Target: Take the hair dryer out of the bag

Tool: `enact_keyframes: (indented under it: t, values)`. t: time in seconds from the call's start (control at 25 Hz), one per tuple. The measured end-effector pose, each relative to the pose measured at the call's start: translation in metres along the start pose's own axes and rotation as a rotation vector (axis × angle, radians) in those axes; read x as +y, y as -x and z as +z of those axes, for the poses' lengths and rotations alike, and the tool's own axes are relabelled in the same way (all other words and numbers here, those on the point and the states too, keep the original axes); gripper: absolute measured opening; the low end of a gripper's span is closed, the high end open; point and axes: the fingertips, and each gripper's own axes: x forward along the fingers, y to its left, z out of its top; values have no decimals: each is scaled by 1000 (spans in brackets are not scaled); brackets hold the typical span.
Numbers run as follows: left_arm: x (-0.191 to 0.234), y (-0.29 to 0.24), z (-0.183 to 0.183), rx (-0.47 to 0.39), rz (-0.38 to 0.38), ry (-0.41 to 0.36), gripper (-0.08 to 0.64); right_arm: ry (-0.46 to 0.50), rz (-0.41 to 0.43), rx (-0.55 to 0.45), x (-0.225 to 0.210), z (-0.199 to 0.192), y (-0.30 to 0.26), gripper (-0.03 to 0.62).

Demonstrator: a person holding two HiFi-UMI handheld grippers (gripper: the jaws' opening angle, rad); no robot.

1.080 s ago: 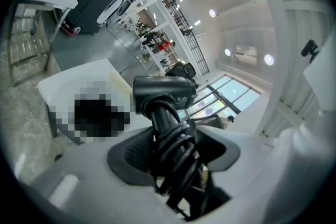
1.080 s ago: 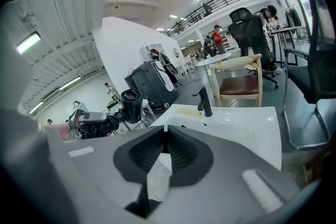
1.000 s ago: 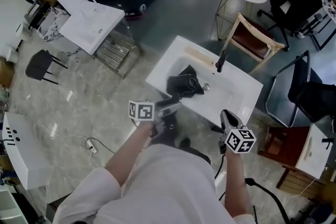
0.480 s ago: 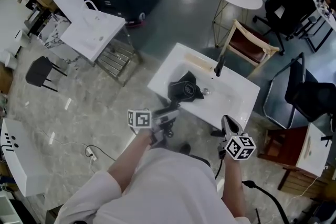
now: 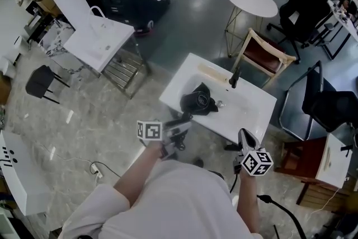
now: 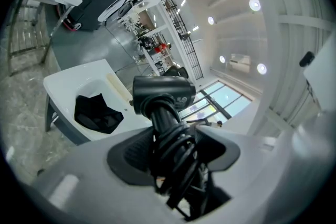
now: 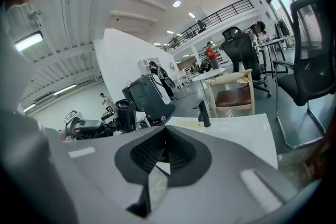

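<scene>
My left gripper (image 6: pixel 176 149) is shut on the handle of the black hair dryer (image 6: pixel 163 94), with the cord coiled round the handle between the pads. The dryer stands clear of the black bag (image 6: pixel 97 113), which lies crumpled on the white table (image 6: pixel 63 81). In the head view the left gripper (image 5: pixel 180 120) holds the dryer (image 5: pixel 193 101) over the table's near edge, just in front of the bag (image 5: pixel 204 91). My right gripper (image 5: pixel 244 136) hangs off the table's near right corner; its jaws have just closed with nothing between them (image 7: pixel 165 134). The dryer (image 7: pixel 124 113) shows at its left.
A black upright tap-like piece (image 5: pixel 234 76) and a pale wooden strip (image 5: pixel 212 73) sit at the table's (image 5: pixel 246 106) far edge. A wooden chair with a red seat (image 5: pixel 265 47) stands behind it, a round white table (image 5: pixel 251 0) further back, and black office chairs (image 5: pixel 330 103) at the right.
Both grippers have drawn slightly up and back toward me. The dryer stays in the left gripper, and the bag stays on the table.
</scene>
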Motion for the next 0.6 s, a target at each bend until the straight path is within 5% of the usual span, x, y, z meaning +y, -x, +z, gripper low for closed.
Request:
enact_keyframes:
  t: [0.6]
  values:
    - [6, 7, 16, 18, -32, -3, 245, 29, 23, -56, 22, 18, -23, 5]
